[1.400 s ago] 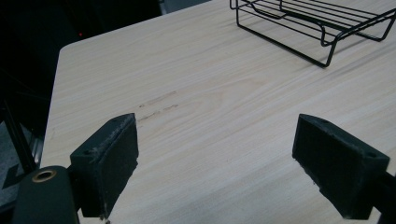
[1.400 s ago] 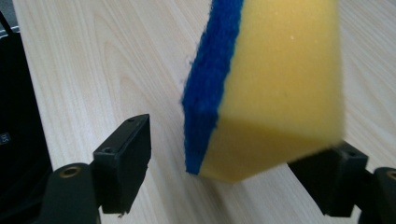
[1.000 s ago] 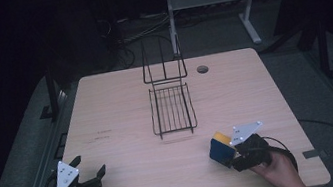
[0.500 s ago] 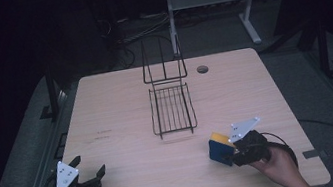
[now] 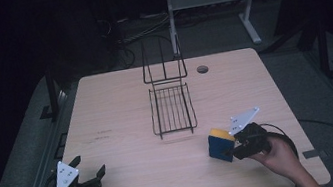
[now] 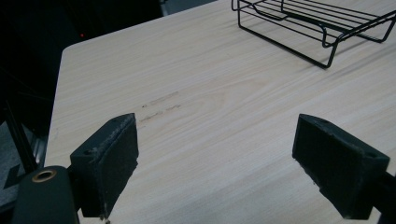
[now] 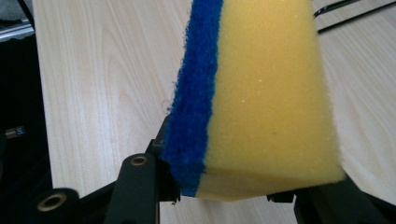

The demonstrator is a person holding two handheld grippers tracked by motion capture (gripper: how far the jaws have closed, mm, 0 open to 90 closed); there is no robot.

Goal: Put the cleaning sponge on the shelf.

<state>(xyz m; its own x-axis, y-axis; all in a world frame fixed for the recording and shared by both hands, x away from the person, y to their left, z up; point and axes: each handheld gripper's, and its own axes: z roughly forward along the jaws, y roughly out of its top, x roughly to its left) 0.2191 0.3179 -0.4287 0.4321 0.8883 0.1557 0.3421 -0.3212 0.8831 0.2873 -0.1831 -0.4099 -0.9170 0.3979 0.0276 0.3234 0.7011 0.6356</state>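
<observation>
A yellow sponge with a blue scouring side (image 5: 221, 144) (image 7: 261, 93) is clamped on edge in my right gripper (image 5: 234, 149) at the table's front right, just above the wood. The jaws are shut on its lower end, blue side to the left in the right gripper view. My left gripper (image 5: 90, 172) (image 6: 215, 158) rests at the front left corner, open, its two black pads (image 6: 109, 161) wide apart with bare table between them. A black wire rack (image 5: 172, 108) (image 6: 317, 23) stands in the middle of the table, its back panel upright.
The light wooden table (image 5: 121, 110) has a round cable hole (image 5: 202, 69) at the back right. Behind it are a white desk frame (image 5: 210, 0) and cables on the dark floor. A black cable (image 5: 282, 131) loops from my right gripper.
My right gripper with the sponge has drifted slightly toward the front and left. The left gripper has stayed put.
</observation>
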